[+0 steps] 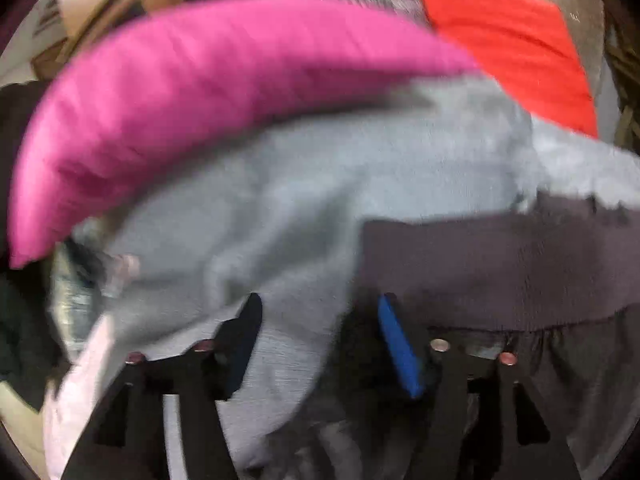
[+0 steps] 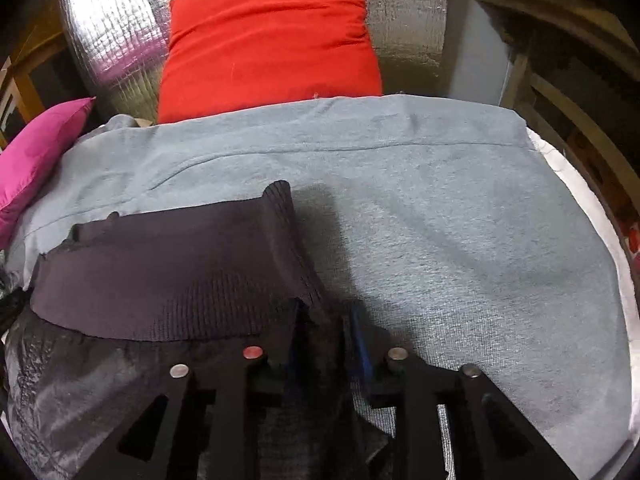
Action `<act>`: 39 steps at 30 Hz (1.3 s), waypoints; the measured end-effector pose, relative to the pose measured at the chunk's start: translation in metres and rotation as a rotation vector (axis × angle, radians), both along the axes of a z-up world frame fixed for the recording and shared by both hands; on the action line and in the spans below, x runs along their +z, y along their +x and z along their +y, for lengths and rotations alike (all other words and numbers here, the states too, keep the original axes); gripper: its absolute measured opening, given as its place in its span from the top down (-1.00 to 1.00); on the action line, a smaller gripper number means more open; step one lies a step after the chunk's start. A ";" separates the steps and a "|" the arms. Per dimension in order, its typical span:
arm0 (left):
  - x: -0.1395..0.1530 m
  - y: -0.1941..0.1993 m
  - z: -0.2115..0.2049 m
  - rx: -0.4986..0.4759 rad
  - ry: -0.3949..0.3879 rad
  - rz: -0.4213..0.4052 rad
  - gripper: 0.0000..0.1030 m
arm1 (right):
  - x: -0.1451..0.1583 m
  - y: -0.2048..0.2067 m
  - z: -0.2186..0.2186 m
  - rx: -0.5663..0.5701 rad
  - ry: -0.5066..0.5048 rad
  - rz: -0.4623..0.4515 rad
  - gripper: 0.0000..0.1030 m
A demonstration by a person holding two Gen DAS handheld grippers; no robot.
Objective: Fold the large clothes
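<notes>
A dark garment [image 2: 172, 272] with a ribbed band and a shiny body lies on a grey fleece cloth [image 2: 460, 216]. The right edge of that band lies between the fingers of my right gripper [image 2: 328, 326]; the right blue pad shows bare, so the jaws stand slightly apart and open. In the blurred left wrist view, my left gripper [image 1: 320, 332] is open wide over the grey cloth [image 1: 280, 200], where it meets the dark garment [image 1: 500, 264]. Its blue pad [image 1: 396, 344] is bare and nothing is clamped.
A pink pillow [image 1: 180, 92] [image 2: 36, 152] lies at the left and a red pillow [image 2: 268, 40] [image 1: 516, 48] at the back, against a silver quilted foil sheet [image 2: 108, 40]. Wooden frames [image 2: 560, 92] stand at the right. Pale and dark cloth [image 1: 80, 380] bunches at lower left.
</notes>
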State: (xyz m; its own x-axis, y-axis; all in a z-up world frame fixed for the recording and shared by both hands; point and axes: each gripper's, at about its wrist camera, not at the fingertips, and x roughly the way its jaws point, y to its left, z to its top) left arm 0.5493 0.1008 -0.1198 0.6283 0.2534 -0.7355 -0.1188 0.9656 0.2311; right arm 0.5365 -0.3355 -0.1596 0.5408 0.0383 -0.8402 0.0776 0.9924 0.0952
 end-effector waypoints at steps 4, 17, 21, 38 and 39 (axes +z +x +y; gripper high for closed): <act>0.052 -0.029 -0.001 0.012 0.015 -0.113 -0.39 | 0.021 -0.010 -0.008 -0.048 -0.021 -0.036 -0.50; 0.038 -0.122 -0.100 -0.198 -0.052 -0.137 -0.45 | 0.062 -0.114 0.131 0.295 -0.282 -0.210 -0.51; -0.021 -0.107 -0.115 -0.169 -0.004 0.018 -0.49 | 0.018 -0.110 0.139 0.286 -0.408 -0.104 -0.51; 0.011 -0.122 -0.087 -0.073 -0.125 -0.053 -0.60 | 0.025 -0.115 0.097 0.096 -0.209 -0.102 -0.86; 0.024 -0.135 -0.078 -0.057 -0.142 -0.097 -0.60 | 0.040 -0.127 0.098 0.093 -0.208 -0.157 -0.88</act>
State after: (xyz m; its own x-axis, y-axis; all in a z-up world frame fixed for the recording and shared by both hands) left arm 0.4140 0.0233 -0.0958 0.7083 0.1130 -0.6968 -0.0776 0.9936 0.0823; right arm 0.4095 -0.2377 -0.1195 0.6673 -0.0706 -0.7414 -0.0145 0.9941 -0.1077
